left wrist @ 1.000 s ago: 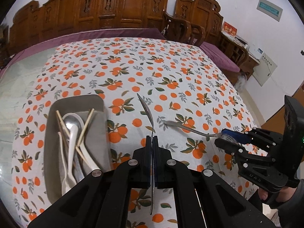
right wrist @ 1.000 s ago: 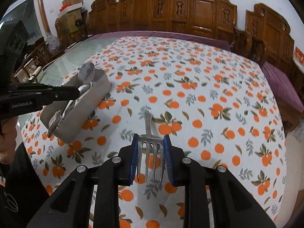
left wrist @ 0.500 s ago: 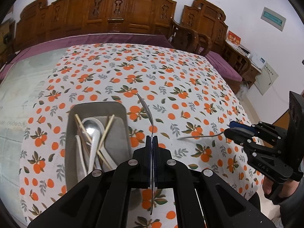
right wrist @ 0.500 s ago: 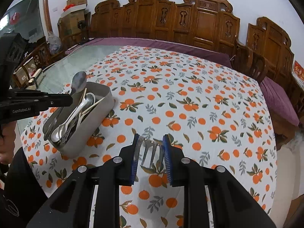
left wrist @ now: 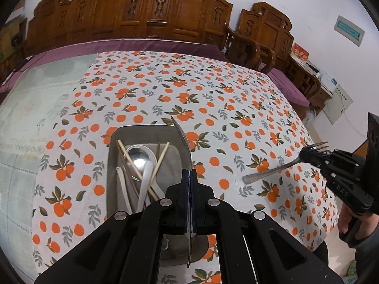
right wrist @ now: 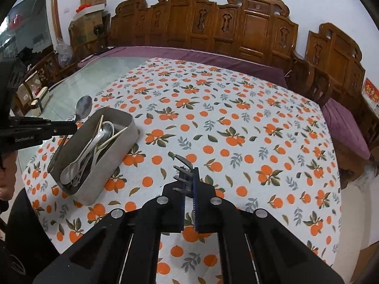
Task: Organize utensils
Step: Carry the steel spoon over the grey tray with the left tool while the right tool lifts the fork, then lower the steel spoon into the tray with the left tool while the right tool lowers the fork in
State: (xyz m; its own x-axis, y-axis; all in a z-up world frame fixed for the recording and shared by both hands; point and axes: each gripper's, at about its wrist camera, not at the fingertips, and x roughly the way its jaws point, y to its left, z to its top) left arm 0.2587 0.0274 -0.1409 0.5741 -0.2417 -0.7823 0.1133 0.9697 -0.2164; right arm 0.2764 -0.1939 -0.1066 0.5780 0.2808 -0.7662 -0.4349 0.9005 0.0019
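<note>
Orange-print tablecloth (left wrist: 165,90) — left gripper (left wrist: 189,179) clamps spoon (left wrist: 183,139) above tray (left wrist: 142,129); right gripper (right wrist: 188,184) clamps fork (right wrist: 183,165).

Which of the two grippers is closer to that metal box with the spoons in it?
Left. The left gripper holds a spoon right above the metal box, while the right gripper holds a fork off to the box's side, above the tablecloth.

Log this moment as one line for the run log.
left gripper: shut on spoon, over tray | right gripper: shut on fork, lifted off tablecloth | tray: spoons, chopsticks
</note>
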